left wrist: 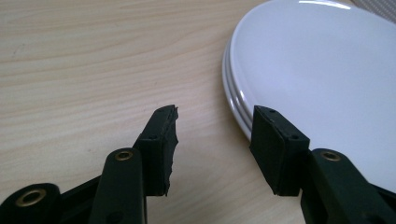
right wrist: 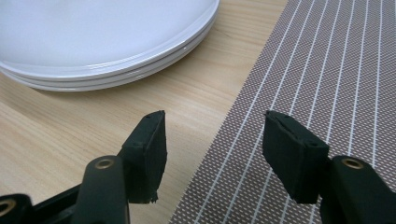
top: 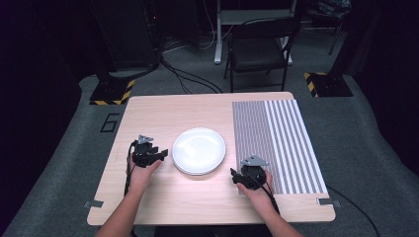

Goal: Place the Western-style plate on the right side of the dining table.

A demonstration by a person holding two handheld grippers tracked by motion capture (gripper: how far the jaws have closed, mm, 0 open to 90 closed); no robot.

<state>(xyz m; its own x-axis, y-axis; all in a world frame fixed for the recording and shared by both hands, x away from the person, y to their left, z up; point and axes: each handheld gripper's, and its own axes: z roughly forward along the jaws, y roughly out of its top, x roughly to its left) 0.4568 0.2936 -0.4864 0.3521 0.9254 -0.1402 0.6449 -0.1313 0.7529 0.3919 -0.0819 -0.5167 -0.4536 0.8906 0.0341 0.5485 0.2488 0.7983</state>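
Left hand-held gripper (top: 163, 154) low, jaws apart and empty, just left of stacked plates (top: 198, 150). Right hand-held gripper (top: 236, 177) open, empty, at striped placemat (top: 276, 143) near edge on tabletop (top: 158, 113).

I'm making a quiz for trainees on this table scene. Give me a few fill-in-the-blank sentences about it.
1. The white plates lie in a ____ on the wooden table.
2. The left gripper is next to the plates' ____ edge in the high view.
3. The right gripper hovers over the edge of the ____ placemat.
4. Both grippers' jaws hold ____.

Missing words: stack; left; striped; nothing
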